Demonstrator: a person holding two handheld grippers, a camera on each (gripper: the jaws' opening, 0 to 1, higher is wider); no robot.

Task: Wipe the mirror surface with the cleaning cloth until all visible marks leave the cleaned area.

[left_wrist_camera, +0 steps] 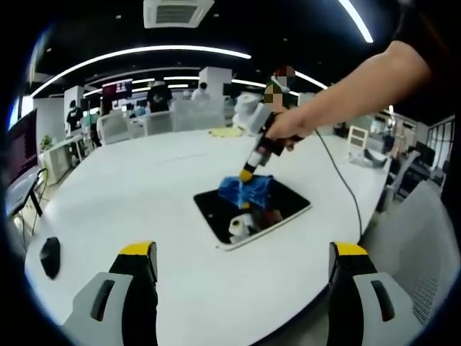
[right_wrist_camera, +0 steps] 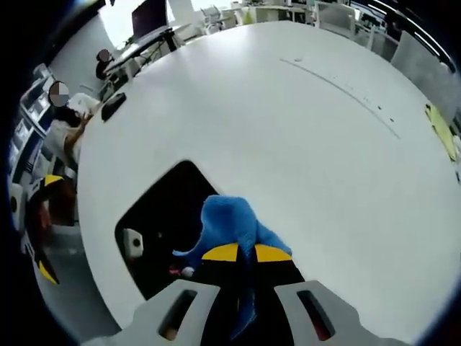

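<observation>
A dark rectangular mirror [left_wrist_camera: 277, 209] [right_wrist_camera: 162, 216] lies flat on the white table [left_wrist_camera: 144, 187]. A bunched blue cleaning cloth [left_wrist_camera: 252, 189] [right_wrist_camera: 225, 216] rests on its far part. In the right gripper view my right gripper [right_wrist_camera: 246, 253] is shut on the cloth, its yellow tips pressed together around the fabric. In the left gripper view a hand holds that right gripper [left_wrist_camera: 247, 173] pointing down onto the cloth. My left gripper [left_wrist_camera: 243, 251] hangs open and wide above the table's near edge, short of the mirror, holding nothing. It also appears at the left edge as the left gripper [right_wrist_camera: 47, 227].
A black mouse-like object [left_wrist_camera: 49, 256] [right_wrist_camera: 113, 106] sits near the table edge. A yellow sheet [left_wrist_camera: 227, 132] [right_wrist_camera: 441, 130] lies at the far side. A cable [left_wrist_camera: 338, 173] trails from the right gripper across the table. Chairs [left_wrist_camera: 425, 245] ring the table.
</observation>
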